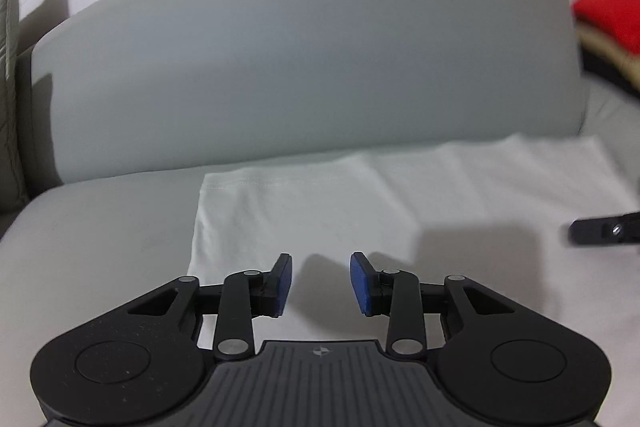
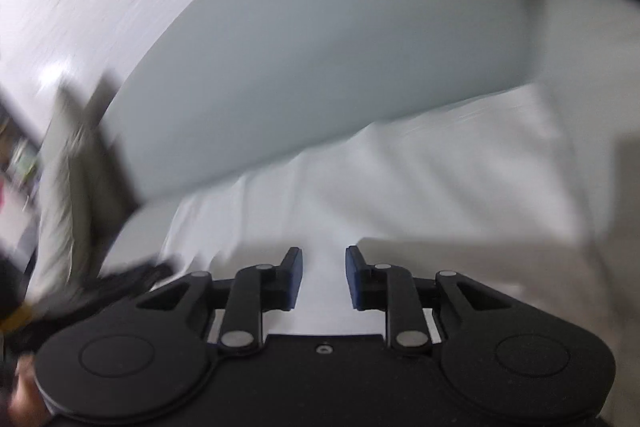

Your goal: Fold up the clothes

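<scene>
On a pale sofa seat (image 1: 92, 227), we see a white garment (image 1: 360, 195) lying flat as a neat rectangle against the backrest (image 1: 304, 59). Our left gripper (image 1: 321, 283) hovers over its near edge, jaws wide and empty. Our right gripper (image 2: 324, 277), blurred, is likewise parted, holding nothing. The garment looks at least partly folded; whether more folds remain, we cannot tell. Red cloth (image 1: 608, 11) sits far right.

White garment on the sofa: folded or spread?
Folded. The white garment lies flat as a neat rectangle, hem along its far edge, no sleeves showing.
</scene>
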A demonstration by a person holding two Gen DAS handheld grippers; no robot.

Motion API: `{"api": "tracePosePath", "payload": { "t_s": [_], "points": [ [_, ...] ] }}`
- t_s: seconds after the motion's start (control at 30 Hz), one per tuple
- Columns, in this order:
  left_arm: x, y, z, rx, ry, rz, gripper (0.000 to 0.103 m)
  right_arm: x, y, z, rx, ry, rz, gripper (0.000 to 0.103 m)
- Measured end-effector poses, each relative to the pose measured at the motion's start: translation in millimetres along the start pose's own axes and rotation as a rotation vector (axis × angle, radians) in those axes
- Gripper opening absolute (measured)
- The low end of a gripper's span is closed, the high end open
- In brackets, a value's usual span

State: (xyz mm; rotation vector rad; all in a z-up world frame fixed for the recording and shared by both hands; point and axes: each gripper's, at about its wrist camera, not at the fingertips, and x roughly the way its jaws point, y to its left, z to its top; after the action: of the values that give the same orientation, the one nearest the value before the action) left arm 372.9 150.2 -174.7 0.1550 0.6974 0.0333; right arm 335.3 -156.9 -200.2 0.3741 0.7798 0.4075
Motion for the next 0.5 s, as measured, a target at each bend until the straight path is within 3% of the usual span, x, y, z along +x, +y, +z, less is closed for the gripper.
{"api": "tracePosePath", "payload": {
  "t_s": [0.07, 0.2, 0.23, 0.33, 0.43, 0.5],
  "points": [
    [14.2, 12.7, -4.9, -0.027, 0.018, 0.102, 0.037, 9.8, -1.5, -3.9, -0.064, -0.046, -0.112, 0.0],
    [22.2, 54.7, 0.4, -0.126, 0.013, 0.281, 0.035, -0.9, -42.9, 5.1, -0.05, -0.209, -0.526, 0.001],
    [21.7, 64.5, 3.4, -0.156, 0.017, 0.305, 0.035, -5.7, -56.7, 8.3, -0.007, -0.23, -0.562, 0.0],
    [26.6, 69.6, 16.4, -0.199, -0.01, 0.242, 0.033, -22.5, -74.7, 17.0, 0.16, -0.262, -0.392, 0.004],
    [37.9, 71.0, 23.7, -0.224, -0.006, 0.197, 0.033, -21.5, -56.8, 20.9, 0.128, -0.272, -0.205, 0.014],
    [51.7, 67.6, 22.3, -0.22, 0.032, 0.19, 0.036, -15.7, -51.8, 15.6, 0.102, -0.263, -0.198, 0.015]
  ]
}}
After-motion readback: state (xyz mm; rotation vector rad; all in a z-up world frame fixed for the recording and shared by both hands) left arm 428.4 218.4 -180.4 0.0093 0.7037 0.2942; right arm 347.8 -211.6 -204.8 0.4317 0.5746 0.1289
